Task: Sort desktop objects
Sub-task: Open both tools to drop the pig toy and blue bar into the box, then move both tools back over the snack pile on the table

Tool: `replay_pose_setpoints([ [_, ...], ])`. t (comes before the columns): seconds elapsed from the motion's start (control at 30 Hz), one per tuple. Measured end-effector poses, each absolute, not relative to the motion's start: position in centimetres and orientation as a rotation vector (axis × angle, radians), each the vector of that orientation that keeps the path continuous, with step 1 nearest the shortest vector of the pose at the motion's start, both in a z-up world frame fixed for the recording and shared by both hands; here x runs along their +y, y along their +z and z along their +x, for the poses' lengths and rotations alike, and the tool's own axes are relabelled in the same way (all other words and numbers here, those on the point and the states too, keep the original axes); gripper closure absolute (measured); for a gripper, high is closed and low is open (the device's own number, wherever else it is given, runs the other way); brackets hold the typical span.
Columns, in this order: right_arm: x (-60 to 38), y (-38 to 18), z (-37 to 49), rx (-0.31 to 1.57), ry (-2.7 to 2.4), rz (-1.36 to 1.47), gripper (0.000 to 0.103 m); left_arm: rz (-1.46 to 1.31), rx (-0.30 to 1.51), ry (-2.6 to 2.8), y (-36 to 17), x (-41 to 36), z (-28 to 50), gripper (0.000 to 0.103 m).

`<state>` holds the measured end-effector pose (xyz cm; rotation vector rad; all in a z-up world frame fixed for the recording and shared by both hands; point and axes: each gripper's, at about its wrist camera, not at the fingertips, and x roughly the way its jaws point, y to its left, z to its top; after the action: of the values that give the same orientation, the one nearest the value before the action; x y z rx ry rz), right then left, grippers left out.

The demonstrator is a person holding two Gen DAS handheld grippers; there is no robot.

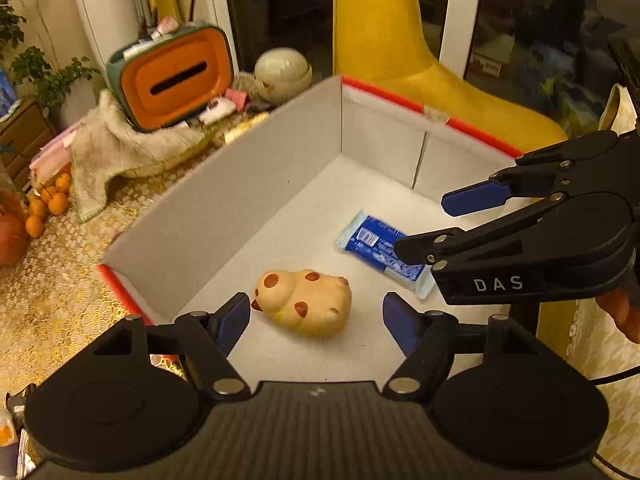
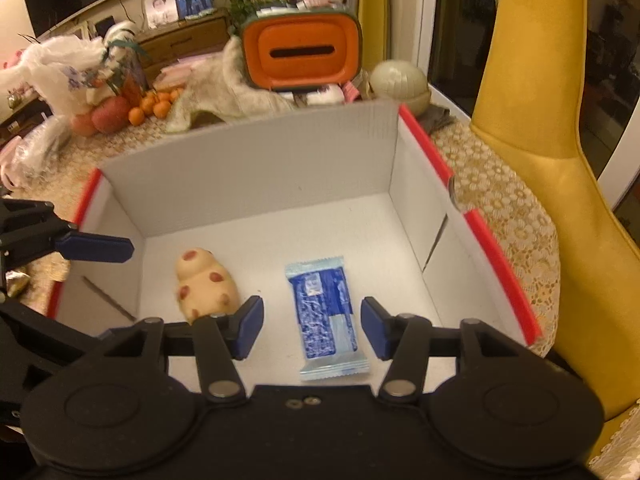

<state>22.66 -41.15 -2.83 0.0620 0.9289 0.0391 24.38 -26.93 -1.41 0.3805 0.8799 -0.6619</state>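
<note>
A white cardboard box with a red rim (image 1: 224, 184) (image 2: 260, 168) stands on the table. On its floor lie a cream toy with brown spots (image 1: 304, 302) (image 2: 206, 286) and a blue snack packet (image 1: 376, 248) (image 2: 326, 312), apart from each other. My left gripper (image 1: 316, 314) hangs open over the toy, which lies loose between the pads. My right gripper (image 2: 312, 322) (image 1: 432, 224) is open above the packet, and its pads do not touch the packet. One blue finger (image 2: 96, 246) of the left gripper shows at the box's left wall.
Behind the box stand an orange tissue holder (image 1: 176, 76) (image 2: 300, 52) on a beige towel (image 1: 108, 152), a round cream jar (image 1: 282, 70) and a pile of oranges (image 1: 48, 204) (image 2: 154, 106). A yellow chair (image 2: 540, 140) stands to the right. A lace cloth (image 2: 500, 208) covers the table.
</note>
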Motion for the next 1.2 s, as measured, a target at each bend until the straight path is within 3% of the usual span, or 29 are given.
replay_pose_setpoints([
  [0.63, -35.7, 4.7, 14.7, 0.723, 0.19, 0.085, 0.046, 0.229, 0.656, -0.518, 5.1, -18.3, 15.0, 0.025],
  [0.87, -32.2, 6.4, 12.2, 0.641, 0.282, 0.038, 0.032, 0.168, 0.627, -0.438, 6.0, -13.7, 12.4, 0.015],
  [0.97, -30.8, 6.8, 11.6, 0.614, 0.328, 0.039, 0.024, 0.141, 0.618, -0.4, 6.1, -11.5, 11.3, 0.0],
  [1.2, -27.0, 7.0, 10.3, 0.566, 0.385, -0.012, 0.01, 0.09, 0.607, -0.317, 5.6, -6.8, 8.9, 0.0],
])
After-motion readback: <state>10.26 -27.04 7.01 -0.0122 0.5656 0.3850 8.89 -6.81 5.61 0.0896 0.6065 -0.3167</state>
